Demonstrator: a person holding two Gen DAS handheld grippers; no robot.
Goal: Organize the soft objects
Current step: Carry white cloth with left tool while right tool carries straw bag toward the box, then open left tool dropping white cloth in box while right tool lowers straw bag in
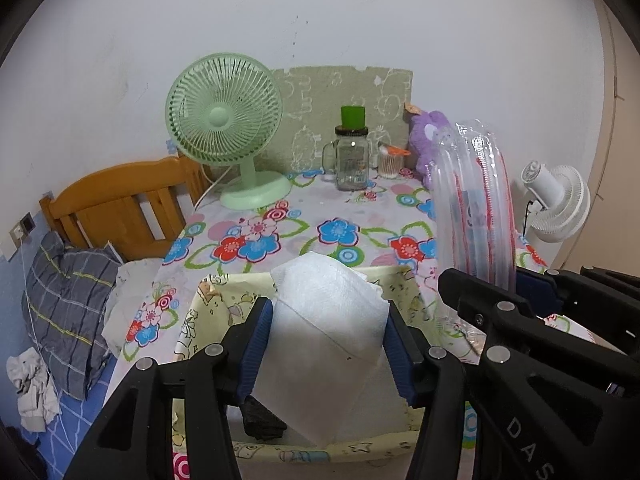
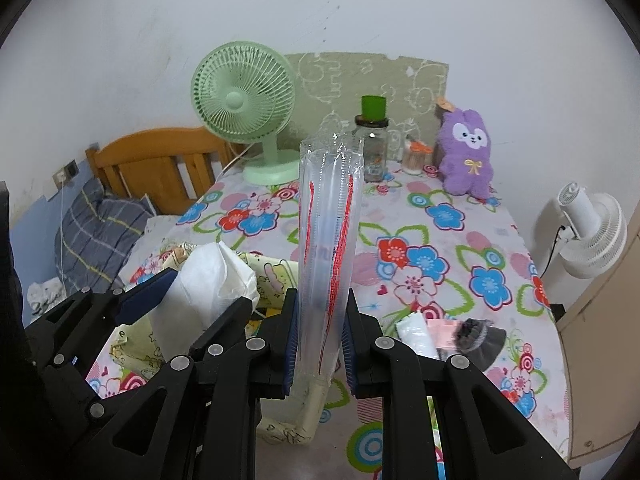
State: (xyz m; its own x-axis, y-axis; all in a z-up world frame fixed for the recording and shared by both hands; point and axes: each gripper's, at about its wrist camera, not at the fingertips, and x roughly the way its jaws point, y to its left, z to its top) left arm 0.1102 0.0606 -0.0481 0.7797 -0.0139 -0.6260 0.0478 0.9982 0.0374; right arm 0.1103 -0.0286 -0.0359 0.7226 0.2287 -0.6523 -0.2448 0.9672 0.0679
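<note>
So the landmark here is the pale yellow cartoon-print fabric bin (image 1: 216,300) sitting at the near end of the bench (image 2: 440,240) with the flowery cloth. Everything below is relative to that bin.

The left tool (image 1: 328,340) is clamped about half-way open on a white, fluffy wad of soft paper or non-woven sheet (image 1: 332,320), held right over the bin's opening, blue ribbed pads pressing into both sides so the stuff bulges up between them. It looks squashy and light, should just flop in when let go. There's something small and dark (image 1: 264,420) already down inside the bin (can't tell what it is).

The right tool (image 2: 320,344) is closed tight on a clear, air-filled plastic packing cushion with red stripes (image 2: 332,216), just to the right of the bin, near its right wall. Its long axis runs straight out along the fingers, tilting up and away from the bin, toward the far wall. It's slick and springy, so I'd guess it might pop back out unless laid lengthwise.

The left hand is clearly the nearer one to the bin, basically above it already. The right one needs to swing left to get over the opening.

Beyond the bin at the far end of the bench: a fuzzy purple plush bunny (image 2: 468,152). To the bin's right, a grey knitted thing (image 2: 480,336).
</note>
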